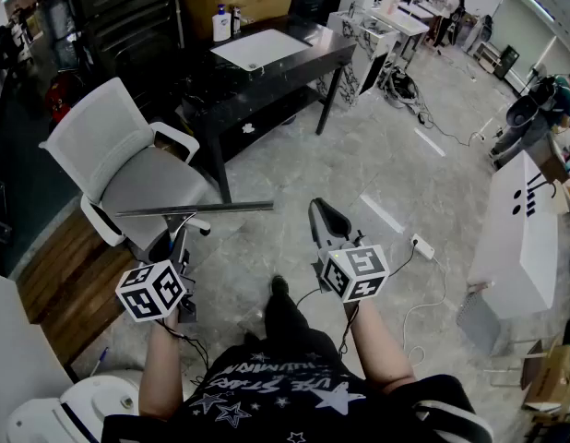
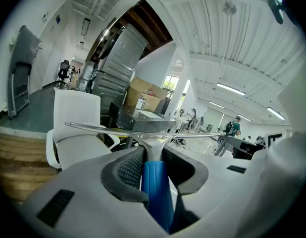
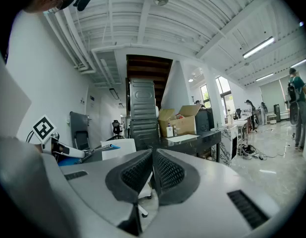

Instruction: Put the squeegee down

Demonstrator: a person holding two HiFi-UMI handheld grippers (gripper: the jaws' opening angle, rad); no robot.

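The left gripper's [image 2: 153,163] fingers hold the squeegee [image 2: 143,131], blade sideways by the chair's [image 1: 128,169] front edge, while the right gripper's [image 3: 152,170] fingers are closed and empty.

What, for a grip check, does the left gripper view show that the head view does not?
Only the left gripper view: the blue handle of the squeegee pinched between the pads of the left hand-held gripper. Only the head view: the right hand-held gripper and the person's forearms. Both: the squeegee's long metal blade and the white chair beyond it.
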